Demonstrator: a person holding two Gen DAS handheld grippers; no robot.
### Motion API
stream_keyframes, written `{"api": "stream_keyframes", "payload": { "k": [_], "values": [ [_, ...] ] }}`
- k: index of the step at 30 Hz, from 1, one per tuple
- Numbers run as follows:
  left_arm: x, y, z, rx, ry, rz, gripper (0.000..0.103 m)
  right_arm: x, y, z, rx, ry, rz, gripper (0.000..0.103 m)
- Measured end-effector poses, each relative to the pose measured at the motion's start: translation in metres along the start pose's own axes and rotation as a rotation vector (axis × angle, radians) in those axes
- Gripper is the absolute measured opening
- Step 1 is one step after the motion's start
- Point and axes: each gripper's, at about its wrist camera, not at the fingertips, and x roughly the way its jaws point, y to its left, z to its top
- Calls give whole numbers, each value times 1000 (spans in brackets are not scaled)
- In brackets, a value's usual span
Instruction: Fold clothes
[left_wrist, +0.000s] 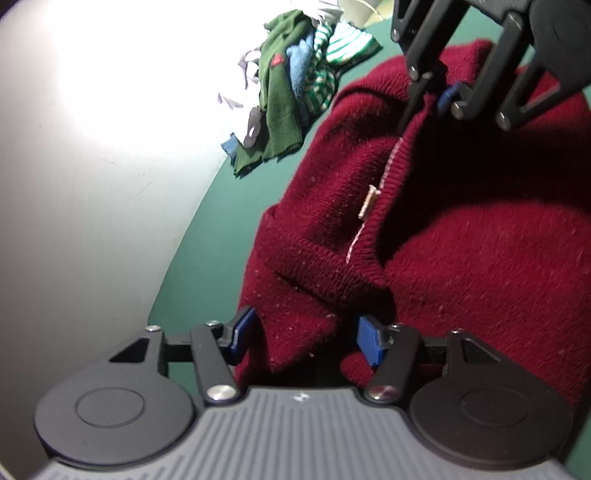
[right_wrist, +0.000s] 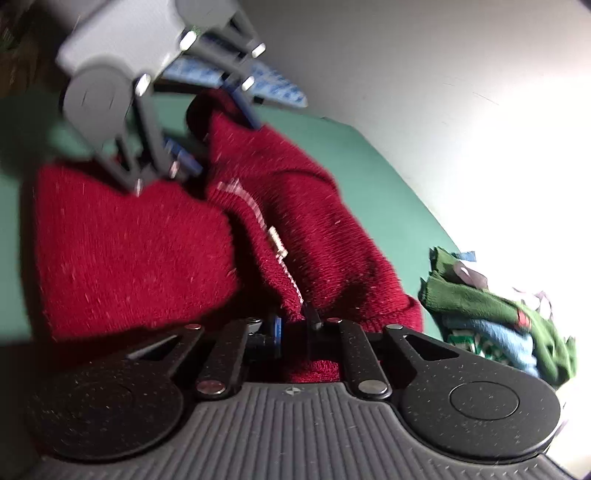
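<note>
**— How did your jaws stand?**

— My left gripper (left_wrist: 303, 341) stood well parted, its blue pads (left_wrist: 240, 334) on either side of a fold of the red sweater (left_wrist: 461, 240) without pressing it. My right gripper (right_wrist: 293, 326) was clenched on the ribbed neck edge of the same sweater; the knit was pinched between its pads.

**— What could you not make out?**

— The right wrist view was smeared with blur, and my right pads were mostly buried in the knit. The sweater ran out of frame, so I could not see its sleeves or hem. The wall (left_wrist: 92, 184) was washed out by glare.

**— Where did the sweater lie?**

— Bunched on the green table (left_wrist: 207, 236), straight ahead of both jaws, its neckline stretched from one gripper to the other. A pile of clothes (left_wrist: 288, 92) sat beyond, well apart from my jaws.
</note>
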Motion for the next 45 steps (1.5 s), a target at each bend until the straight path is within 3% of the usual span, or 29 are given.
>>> {"api": "stream_keyframes", "payload": {
  "k": [5, 10, 13, 15, 18, 25, 30, 34, 41, 43, 45],
  "values": [
    [-8, -9, 4, 40, -55, -2, 72, -39, -15, 3, 103, -51, -15, 9],
    [-1, -17, 7, 67, -61, 22, 70, -58, -33, 18, 211, -90, -13, 9],
    [3, -12, 13, 47, -43, 22, 45, -64, -31, 18, 193, -90, -3, 9],
    [1, -6, 17, 23, -37, 16, 15, -63, -30, 15, 161, -76, 7, 9],
    [-12, -3, 21, -8, -56, 8, 10, -65, -27, 10, 126, -53, 16, 9],
    [-69, -14, 20, -71, -108, -17, 8, -85, -21, 1, 140, -21, 37, 9],
    [-102, -39, 10, -89, -112, -72, 8, -100, -7, -10, 82, 26, 61, 9],
    [-105, -58, 5, -113, -90, -130, 8, -106, 8, -16, 31, 58, 84, 9],
    [-107, -103, -10, -40, -52, -174, 8, -102, 44, -32, -50, 130, 158, 9],
    [-101, -104, -14, -32, -43, -155, 9, -100, 54, -37, -44, 149, 190, 9],
    [-99, -97, -16, -54, -42, -159, 19, -98, 66, -40, -46, 156, 215, 9]
  ]
}}
